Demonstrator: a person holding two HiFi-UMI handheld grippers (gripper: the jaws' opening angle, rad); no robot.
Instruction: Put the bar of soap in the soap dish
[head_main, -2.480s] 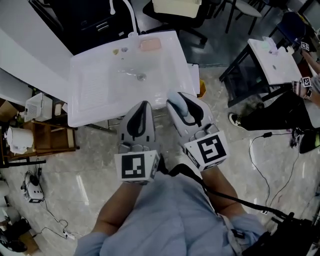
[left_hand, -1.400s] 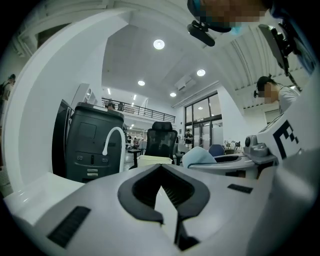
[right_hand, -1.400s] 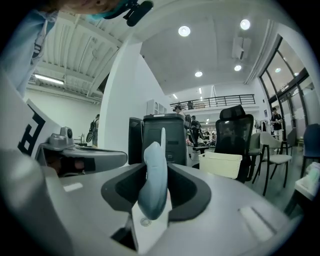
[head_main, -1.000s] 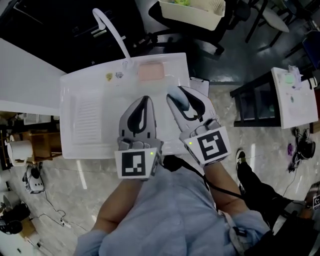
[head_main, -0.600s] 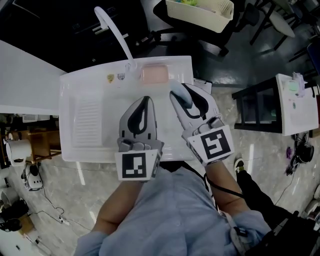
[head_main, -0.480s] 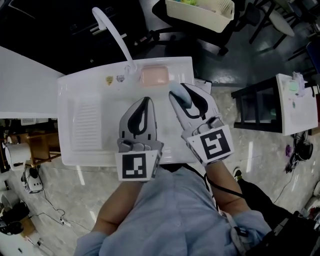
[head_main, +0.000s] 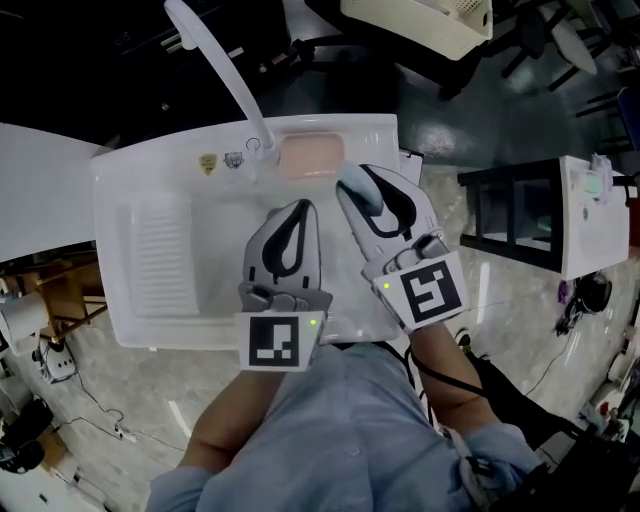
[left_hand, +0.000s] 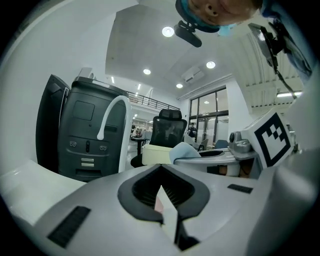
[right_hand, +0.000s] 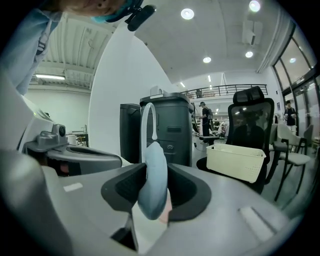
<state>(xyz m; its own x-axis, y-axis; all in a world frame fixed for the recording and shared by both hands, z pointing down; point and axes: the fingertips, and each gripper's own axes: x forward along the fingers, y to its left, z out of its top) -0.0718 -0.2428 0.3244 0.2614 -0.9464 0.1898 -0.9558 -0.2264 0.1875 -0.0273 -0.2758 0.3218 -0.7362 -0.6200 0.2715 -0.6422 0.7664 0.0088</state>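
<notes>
Calling pickup done: got the bar of soap, pale blue, pinched in the right tool, standing on edge between the two pads with its top end poking past the tips. No contact with anything else, going by the head view. Hovering over the right part of the white sink, near the soap dish but not above it yet. Spotted that dish, pink and rectangular, on the sink's back ledge just beside the base of the faucet; looks empty, nothing visible in it. Reading the gap between soap and dish as small, up and to the left of the tips in the head view. Seeing the left tool pressed together on nothing, over the basin just beside the right one, apparently no part in the job. Counting grasp and most of the carry as finished, placement as open. Left to do, by my read: bring the bar over the dish, lower until seated inside the rim, spread the pads, pull clear. Worth watching the orientation: gripped on edge, so probably needs laying flat to sit in the dish without sliding onto the ledge.
</notes>
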